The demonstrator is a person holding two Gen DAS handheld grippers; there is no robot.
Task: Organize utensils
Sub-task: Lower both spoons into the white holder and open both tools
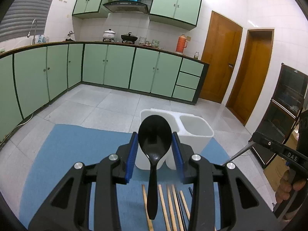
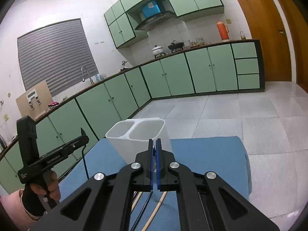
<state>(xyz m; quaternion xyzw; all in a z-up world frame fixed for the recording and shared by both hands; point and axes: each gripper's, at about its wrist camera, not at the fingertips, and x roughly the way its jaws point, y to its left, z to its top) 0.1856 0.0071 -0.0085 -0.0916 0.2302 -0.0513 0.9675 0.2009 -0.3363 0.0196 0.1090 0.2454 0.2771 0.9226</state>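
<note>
Left claw [image 1: 155,150] around black spoon [image 1: 154,142]

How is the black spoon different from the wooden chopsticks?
The black spoon has a wide round bowl; the wooden chopsticks are pale, thin and straight. The spoon is held up in the left tool; the chopsticks lie flat on the blue mat. There is one spoon but several chopsticks. Both are utensils not yet in the white holder. The right tool is shut on a thin dark stick.
</note>
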